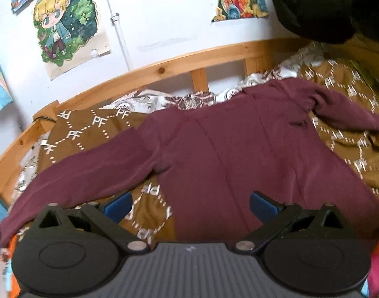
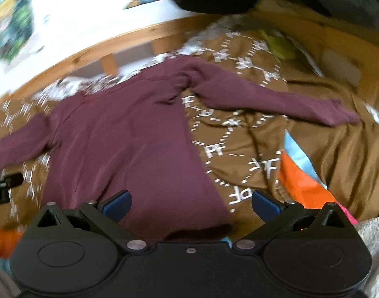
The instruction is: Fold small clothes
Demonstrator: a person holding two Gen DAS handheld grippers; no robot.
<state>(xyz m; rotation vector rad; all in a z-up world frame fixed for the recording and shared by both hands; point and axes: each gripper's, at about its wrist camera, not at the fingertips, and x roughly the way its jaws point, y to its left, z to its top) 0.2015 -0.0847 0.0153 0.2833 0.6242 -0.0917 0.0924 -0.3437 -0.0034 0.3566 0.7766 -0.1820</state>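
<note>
Here's the maroon sweater [image 1: 226, 154] spread flat on the bed, lying on a brown patterned blanket [image 1: 90, 129], both sleeves thrown out wide, which looks like the layout you want ahead of a first fold, nothing bunched under the body. The left claw [image 1: 190, 204] hangs over the near hem on its side, blue pads spread wide and gripping nothing, straddling the body's side edge with bare blanket showing under one pad. The right claw [image 2: 190, 204] mirrors it over the hem's other corner, also gaping wide and empty; that view is smeared, so fine creases there are hard to judge. Left sleeve [image 1: 73, 173] runs out toward the bed's near corner, cuff close to the edge of the bedding; right sleeve [image 2: 276, 99] points off across the blanket with its cuff resting on plainer brown cloth. The wooden bed rail [image 1: 164, 67] closes off the far side just past the collar, so my read is folds should come inward, across the body, where there's free cloth-covered room between the two claws
</note>
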